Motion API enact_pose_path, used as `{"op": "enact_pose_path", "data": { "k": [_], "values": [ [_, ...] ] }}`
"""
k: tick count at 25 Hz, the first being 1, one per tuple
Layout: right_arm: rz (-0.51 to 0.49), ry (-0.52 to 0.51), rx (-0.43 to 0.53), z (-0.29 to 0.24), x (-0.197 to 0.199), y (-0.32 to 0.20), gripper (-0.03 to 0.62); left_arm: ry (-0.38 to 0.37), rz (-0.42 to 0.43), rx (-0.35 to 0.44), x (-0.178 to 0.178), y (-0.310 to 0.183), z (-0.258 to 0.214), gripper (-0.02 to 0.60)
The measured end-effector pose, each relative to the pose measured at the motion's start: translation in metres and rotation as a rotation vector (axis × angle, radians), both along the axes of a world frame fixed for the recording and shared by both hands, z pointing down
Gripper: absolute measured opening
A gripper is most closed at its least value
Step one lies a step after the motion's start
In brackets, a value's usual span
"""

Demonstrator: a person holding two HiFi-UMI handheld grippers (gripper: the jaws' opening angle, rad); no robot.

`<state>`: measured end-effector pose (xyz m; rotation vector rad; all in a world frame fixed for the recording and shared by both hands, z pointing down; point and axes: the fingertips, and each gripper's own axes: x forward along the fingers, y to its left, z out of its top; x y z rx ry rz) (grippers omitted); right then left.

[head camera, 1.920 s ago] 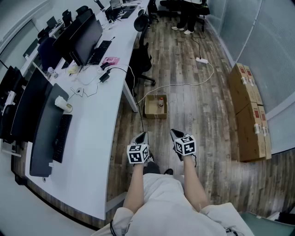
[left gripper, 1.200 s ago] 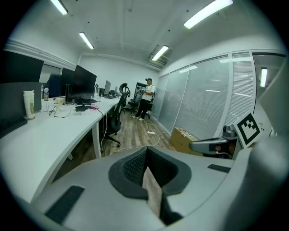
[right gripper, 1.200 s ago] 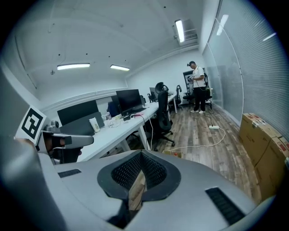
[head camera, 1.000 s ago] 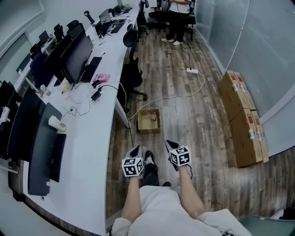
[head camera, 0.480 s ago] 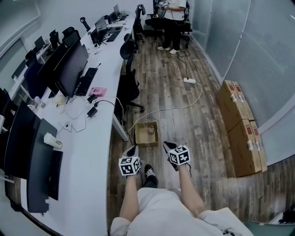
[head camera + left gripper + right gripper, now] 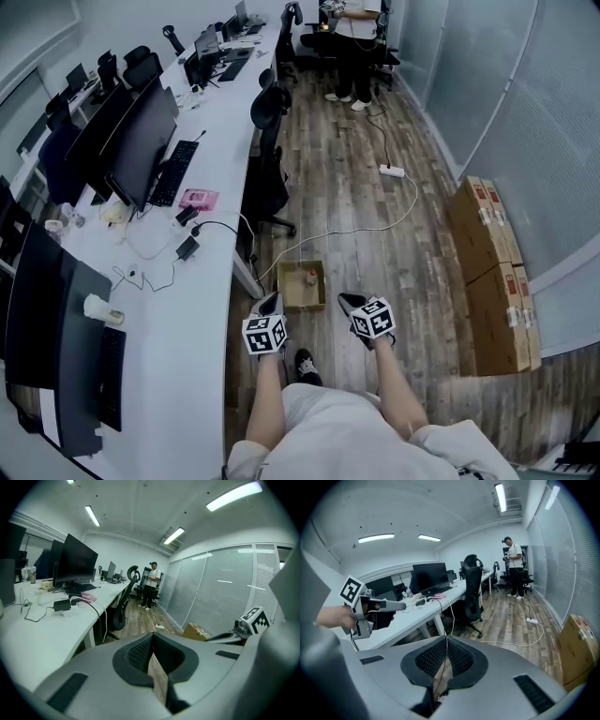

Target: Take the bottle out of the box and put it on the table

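Hovering pre-reach: left gripper point(image 6: 270, 302), right gripper point(image 6: 348, 301), fingers clenched empty, short of brown cardboard box point(image 6: 290, 296); next likely requiring opening over small red-capped bottle point(image 6: 310, 278).

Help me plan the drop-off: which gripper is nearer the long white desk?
Left. The left gripper hangs just off the long white desk edge, above the wooden floor. The right gripper is farther out, beyond the left one.
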<state>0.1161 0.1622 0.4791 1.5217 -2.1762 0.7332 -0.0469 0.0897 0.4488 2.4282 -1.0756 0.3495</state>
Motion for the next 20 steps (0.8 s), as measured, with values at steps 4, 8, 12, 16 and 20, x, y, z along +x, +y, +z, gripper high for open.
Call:
{"op": "enact_pose_path", "data": {
  "k": [4, 8, 12, 16, 20],
  "values": [
    [0.006, 0.022, -0.022, 0.007, 0.011, -0.034, 0.040, 0.020, -0.001, -0.018, 0.002, -0.046, 0.006, 0.015],
    [0.029, 0.021, -0.034, 0.016, 0.019, -0.060, 0.040, 0.037, 0.020, -0.028, 0.001, -0.079, 0.015, 0.015],
    [0.118, -0.036, -0.023, 0.021, 0.037, -0.083, 0.040, 0.056, 0.005, -0.027, -0.005, -0.108, 0.026, 0.015],
    [0.169, -0.039, -0.045, 0.028, 0.048, -0.087, 0.040, 0.062, -0.003, -0.052, -0.010, -0.126, 0.040, 0.015],
    [0.192, -0.034, -0.048, 0.036, 0.057, -0.105, 0.040, 0.061, -0.019, -0.067, -0.014, -0.141, 0.051, 0.015]
  ]
}}
